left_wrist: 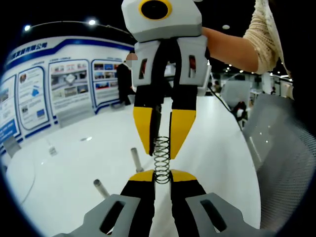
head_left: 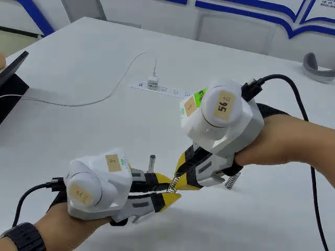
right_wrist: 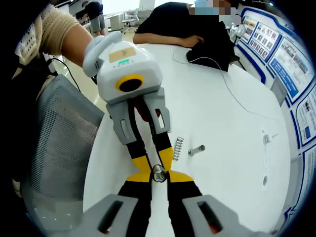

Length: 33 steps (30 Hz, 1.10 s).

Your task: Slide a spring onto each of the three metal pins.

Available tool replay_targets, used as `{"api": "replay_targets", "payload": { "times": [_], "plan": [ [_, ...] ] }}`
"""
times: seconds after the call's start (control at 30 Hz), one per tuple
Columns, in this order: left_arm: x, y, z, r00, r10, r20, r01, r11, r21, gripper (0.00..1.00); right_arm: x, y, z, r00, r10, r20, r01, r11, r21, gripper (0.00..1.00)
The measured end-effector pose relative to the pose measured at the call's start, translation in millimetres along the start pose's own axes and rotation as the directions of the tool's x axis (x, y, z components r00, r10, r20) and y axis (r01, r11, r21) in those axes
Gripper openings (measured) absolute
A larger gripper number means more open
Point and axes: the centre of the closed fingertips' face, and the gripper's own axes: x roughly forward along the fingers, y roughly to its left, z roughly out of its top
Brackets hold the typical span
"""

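Note:
A small steel spring [left_wrist: 162, 159] is stretched between the two grippers, just above the white table. My left gripper [left_wrist: 162, 177] is shut on its near end. My right gripper [left_wrist: 162, 144] comes down from above and is shut on its far end. In the head view the left gripper [head_left: 172, 192] and right gripper [head_left: 179, 179] meet tip to tip over the spring [head_left: 173, 183]. In the right gripper view the spring [right_wrist: 158, 173] shows end-on in my right gripper [right_wrist: 158, 177]. A metal pin [head_left: 152, 163] stands just beyond the left gripper. Two pins [left_wrist: 134, 159] [left_wrist: 101, 188] are on the table.
Another spring [head_left: 231, 181] lies on the table to the right of the right gripper, also seen beside a pin [right_wrist: 196, 150] as the loose spring [right_wrist: 177, 148]. A power strip [head_left: 157, 88] with a white cable lies further back. A grey mesh chair [right_wrist: 59, 148] stands at the table's edge.

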Motion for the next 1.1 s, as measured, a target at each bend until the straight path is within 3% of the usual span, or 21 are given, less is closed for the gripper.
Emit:
{"api": "replay_targets", "payload": {
  "times": [0.2,0.73,1.1],
  "plan": [
    [0.6,0.6,0.0,1.0,0.004,-0.001,-0.004,1.0,0.009,0.12,0.2,-0.5,0.2,1.0,-0.001,-0.003,0.001,1.0,0.0,0.12],
    [-13.9,10.7,-3.3,0.9996,0.029,-0.002,-0.029,0.998,-0.048,0.34,-7.4,-11.8,-7.9,0.9994,-0.031,-0.011,0.032,0.999,0.035,0.12],
    [-33.3,34.7,-10.9,0.9944,0.105,-0.015,-0.106,0.991,-0.076,0.43,-19.3,-24.6,-18.6,0.9978,-0.065,-0.016,0.066,0.996,0.068,0.12]
  ]
}}
